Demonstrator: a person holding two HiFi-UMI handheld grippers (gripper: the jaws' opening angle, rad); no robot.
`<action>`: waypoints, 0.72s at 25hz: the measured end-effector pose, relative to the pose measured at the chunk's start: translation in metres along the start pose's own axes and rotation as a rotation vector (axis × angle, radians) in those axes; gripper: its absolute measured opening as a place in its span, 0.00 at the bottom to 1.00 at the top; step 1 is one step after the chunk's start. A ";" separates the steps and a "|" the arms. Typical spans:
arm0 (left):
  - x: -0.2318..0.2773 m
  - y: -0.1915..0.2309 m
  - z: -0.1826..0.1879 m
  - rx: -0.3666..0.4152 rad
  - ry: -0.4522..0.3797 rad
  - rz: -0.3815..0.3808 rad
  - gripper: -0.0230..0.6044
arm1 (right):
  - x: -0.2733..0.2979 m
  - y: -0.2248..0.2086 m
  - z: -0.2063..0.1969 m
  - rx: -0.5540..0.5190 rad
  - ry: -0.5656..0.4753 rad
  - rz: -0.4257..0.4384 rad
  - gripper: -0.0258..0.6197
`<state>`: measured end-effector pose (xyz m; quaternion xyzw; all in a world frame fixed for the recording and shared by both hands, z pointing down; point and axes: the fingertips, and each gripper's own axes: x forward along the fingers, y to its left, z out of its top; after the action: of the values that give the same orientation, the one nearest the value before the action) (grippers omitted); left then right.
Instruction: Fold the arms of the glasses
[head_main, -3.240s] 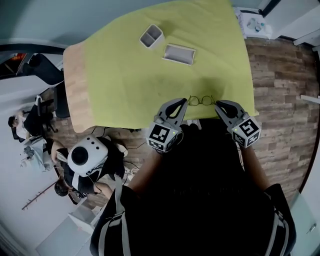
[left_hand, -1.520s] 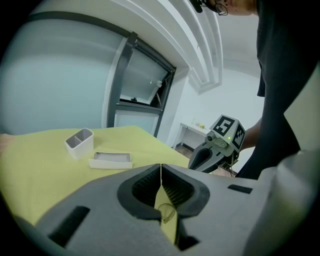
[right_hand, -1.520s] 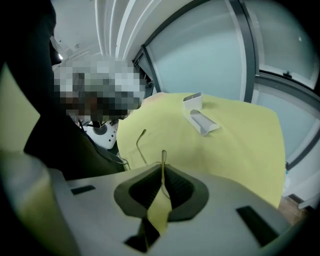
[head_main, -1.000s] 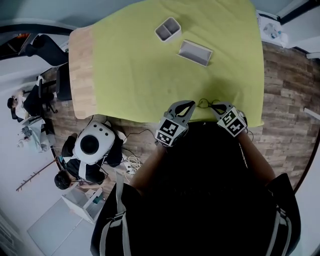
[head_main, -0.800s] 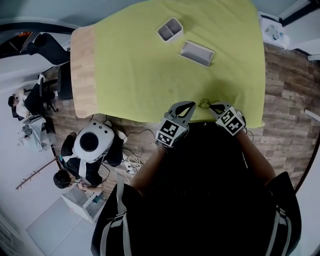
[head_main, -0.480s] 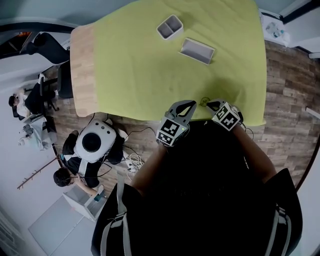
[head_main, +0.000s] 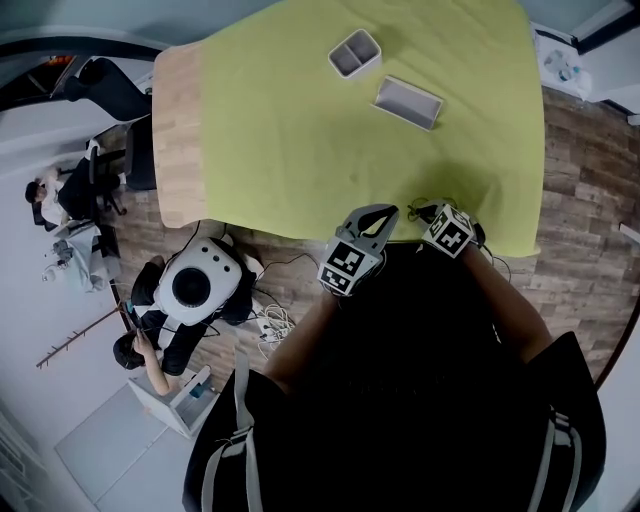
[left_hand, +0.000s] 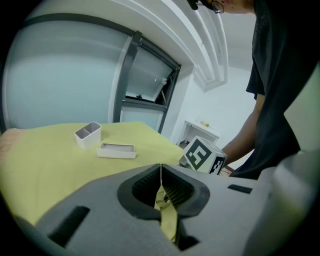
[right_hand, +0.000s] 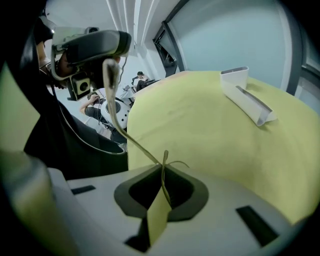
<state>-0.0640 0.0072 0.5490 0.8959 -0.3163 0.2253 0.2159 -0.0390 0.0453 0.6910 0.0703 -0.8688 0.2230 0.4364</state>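
Glasses (head_main: 415, 206) sit at the near edge of the yellow-green cloth (head_main: 300, 130), right of centre in the head view, directly between the tips of the two grippers; thin wire frame, too small there to read how its arms lie.

Left gripper (left_hand: 161, 171): jaws pressed together, tips meeting in a single line at centre of the left gripper view; a bit of thin wire from the glasses sits in the narrow slit between the ribbed pads; cloth shows behind it.

Right gripper (right_hand: 163, 175): jaws closed on the glasses; thin wire ends stick up out of the joined tips at centre of the right gripper view; a long pale curved strand runs from there toward the upper left of that frame, and I cannot tell what it is.

White two-compartment box (head_main: 355, 52) and flat white tray (head_main: 408, 102) stand near each other at the top of the head view, well apart from the grippers; bare wooden table (head_main: 178, 140) shows left of the cloth.
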 end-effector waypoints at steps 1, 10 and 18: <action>-0.001 0.000 -0.001 0.000 0.002 0.000 0.07 | 0.003 0.000 0.000 -0.002 0.006 0.000 0.09; -0.009 0.003 -0.004 0.005 0.004 -0.002 0.07 | 0.021 -0.005 -0.007 -0.032 0.081 -0.043 0.09; -0.012 0.003 -0.007 0.017 0.007 -0.010 0.07 | 0.023 -0.006 -0.006 -0.035 0.088 -0.071 0.09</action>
<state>-0.0766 0.0142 0.5490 0.8984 -0.3092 0.2298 0.2107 -0.0465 0.0448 0.7141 0.0833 -0.8497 0.1949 0.4828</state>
